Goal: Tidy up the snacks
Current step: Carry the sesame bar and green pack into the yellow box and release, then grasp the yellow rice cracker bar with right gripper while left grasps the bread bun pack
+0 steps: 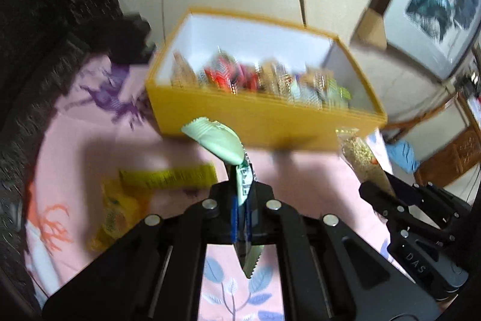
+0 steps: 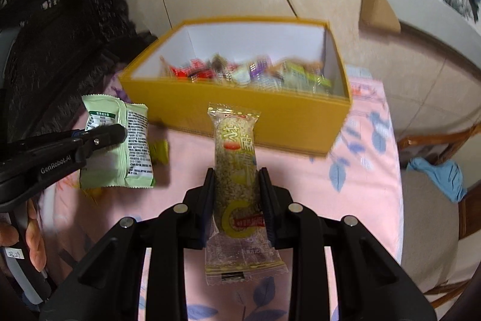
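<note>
- Clamped between the jaws of the right tool (image 2: 237, 194) is a sesame bar (image 2: 236, 167) in clear wrap, held across its middle above the pink desk (image 2: 369, 179), its top end pointing toward the yellow box (image 2: 240, 116).
- Left tool (image 1: 244, 197) is pinched fully together on the crimped edge of a pale green packet (image 1: 216, 140), which hangs free above the desk, just short of the box's near wall.
- Both snacks look light. The bar seems stiff but brittle, so a mid-body hold with gentle pressure suits it; the packet is soft and slick, and its flat seam is the safest place to pinch.
- Inside the box, a row of wrapped snacks (image 2: 249, 74) is smeared by blur, so kinds and free gaps cannot be told.
- A yellow packet (image 1: 168, 176) lying on the desk is also blurred; its print is unreadable.
- Lower ends of both held wrappers are partly hidden behind the jaws.
</note>
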Available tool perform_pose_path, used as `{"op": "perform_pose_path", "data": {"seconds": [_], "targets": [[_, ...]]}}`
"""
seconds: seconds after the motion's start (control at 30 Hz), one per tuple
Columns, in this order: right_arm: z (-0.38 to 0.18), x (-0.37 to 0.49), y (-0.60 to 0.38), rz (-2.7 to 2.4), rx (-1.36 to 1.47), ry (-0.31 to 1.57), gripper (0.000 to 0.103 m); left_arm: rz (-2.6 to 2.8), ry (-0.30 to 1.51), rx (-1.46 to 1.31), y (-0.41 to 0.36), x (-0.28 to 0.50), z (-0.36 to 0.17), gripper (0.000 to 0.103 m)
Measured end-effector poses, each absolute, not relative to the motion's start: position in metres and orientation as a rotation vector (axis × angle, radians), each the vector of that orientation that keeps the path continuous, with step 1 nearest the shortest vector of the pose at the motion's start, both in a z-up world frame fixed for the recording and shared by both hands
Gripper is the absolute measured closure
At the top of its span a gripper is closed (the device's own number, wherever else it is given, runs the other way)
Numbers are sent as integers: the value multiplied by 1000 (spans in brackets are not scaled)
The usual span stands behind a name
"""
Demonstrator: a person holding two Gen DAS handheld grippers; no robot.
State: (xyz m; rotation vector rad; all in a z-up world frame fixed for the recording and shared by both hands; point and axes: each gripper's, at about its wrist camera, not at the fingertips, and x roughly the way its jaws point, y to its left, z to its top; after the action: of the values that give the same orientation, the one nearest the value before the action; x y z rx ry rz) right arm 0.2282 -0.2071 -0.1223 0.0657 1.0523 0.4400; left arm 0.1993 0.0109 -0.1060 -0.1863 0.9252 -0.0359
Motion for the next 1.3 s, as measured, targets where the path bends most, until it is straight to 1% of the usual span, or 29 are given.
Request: {"op": "perform_pose_path", "data": {"seconds": [0.13, 0.3, 0.5, 0.6, 0.63, 0.67, 0.7, 0.73, 0.8, 0.93, 1.07, 1.17, 1.3], "targets": [[-97, 265, -201, 450, 97, 1019, 74, -65, 891, -255, 22, 237, -75, 100], [-71, 301, -196, 441, 93, 965, 74, -78, 854, -216, 18, 276, -48, 100], [-58, 331, -190, 436, 77, 929, 74, -91, 836, -182, 11, 306, -34, 100], [-58, 349, -189, 417, 79, 918, 73, -91, 836, -163, 9, 324, -31, 99], [-59, 359, -186, 401, 65, 916, 71, -77, 847, -145, 9, 333, -31, 92], [-60, 368, -182, 388, 49, 924, 65, -61, 853, -138, 10, 339, -32, 60], [-61, 377, -181, 369, 39, 935, 49, -45, 853, -138, 12, 343, -30, 35], [-64, 380, -182, 353, 42, 938, 42, -20, 838, -141, 16, 344, -27, 11], [-63, 385, -187, 337, 66, 924, 42, 9, 764, -165, 28, 337, -19, 11], [-68, 382, -193, 339, 82, 947, 42, 48, 789, -189, 46, 327, -18, 11], [-76, 360, -194, 383, 121, 989, 42, 116, 788, -262, 72, 291, -26, 11], [-85, 328, -188, 441, 146, 1020, 42, 193, 805, -252, 87, 254, -44, 11], [-105, 284, -161, 549, 129, 1068, 42, 262, 859, -289, 106, 196, -84, 11]]}}
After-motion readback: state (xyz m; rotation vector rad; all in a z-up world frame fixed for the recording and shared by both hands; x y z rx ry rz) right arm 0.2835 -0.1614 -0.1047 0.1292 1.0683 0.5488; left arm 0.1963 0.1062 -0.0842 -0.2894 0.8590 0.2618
